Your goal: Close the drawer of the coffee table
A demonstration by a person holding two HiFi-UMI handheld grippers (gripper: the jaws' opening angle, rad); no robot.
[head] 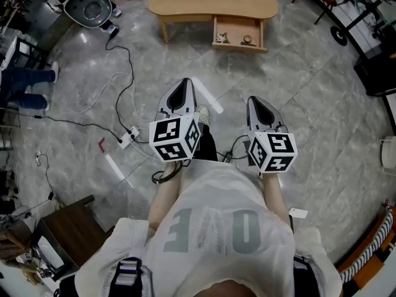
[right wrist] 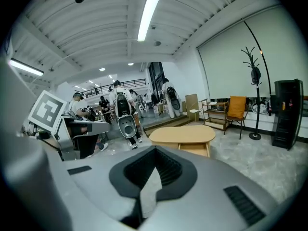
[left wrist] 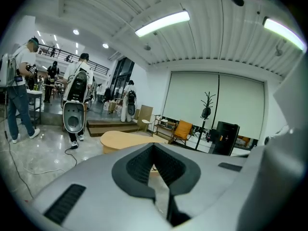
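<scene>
Drawer [head: 239,46] well ahead of left gripper's [head: 180,84] and right gripper's [head: 258,101] fingers [head: 263,112]

Two little bits [head: 223,38] in the drawer [head: 239,46] are too tiny to ID, and the left tool [left wrist: 154,150] blocks most of the coffee table [left wrist: 124,139].

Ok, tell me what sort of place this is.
Probably a big indoor hall set up for recording work: a stone floor with loose cables, a lone wooden coffee table, and people wearing backpack rigs in the background.
</scene>
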